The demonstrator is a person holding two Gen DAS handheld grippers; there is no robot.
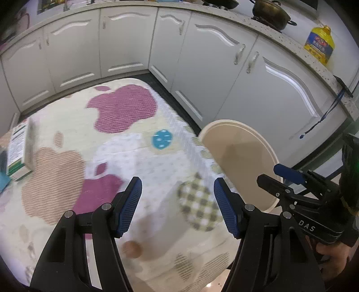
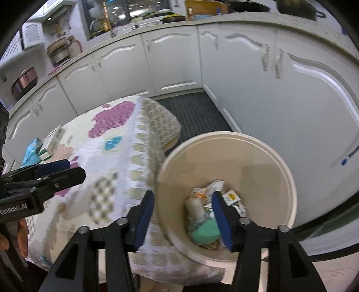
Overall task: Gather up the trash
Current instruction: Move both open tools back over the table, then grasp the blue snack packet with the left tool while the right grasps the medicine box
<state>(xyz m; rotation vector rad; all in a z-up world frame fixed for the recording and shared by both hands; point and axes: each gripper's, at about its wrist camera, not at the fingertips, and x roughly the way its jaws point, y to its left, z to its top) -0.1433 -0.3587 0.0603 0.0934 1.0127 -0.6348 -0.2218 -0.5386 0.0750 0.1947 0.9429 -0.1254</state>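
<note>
1. Right wrist view looks down into the beige trash bin (image 2: 226, 170), which stands just beside the right edge of the cloth-covered table (image 2: 116, 157). Inside it lies collected trash (image 2: 213, 209): small printed packets, a pale crumpled piece and a green one.
2. Right gripper (image 2: 182, 215) hangs over the bin's mouth with its jaws apart and nothing between them, so my judgement is that a drop has just been made and the step in hand is going for the next piece.
3. Left gripper (image 1: 177, 206) hovers over the near right part of the table, jaws also apart and empty.
4. What may be left to collect sits at the far left of the table: a green-and-white carton (image 1: 19, 150) with a blue packet (image 1: 3, 179) touching it. Whether these count as trash I cannot tell for sure.
5. The next move, as I judge it, calls for the left gripper to cross the table to that carton, close on it, then carry it right to the bin.
6. Around: white cabinets (image 1: 125, 45) wrap the far side, with a dark pot (image 1: 271, 14) and a yellow oil bottle (image 1: 319, 42) on the counter, and a dark floor mat (image 2: 193, 112) below.
7. Nothing stands between the left gripper and the carton; near the bin the two grippers sit close and could bump.
</note>
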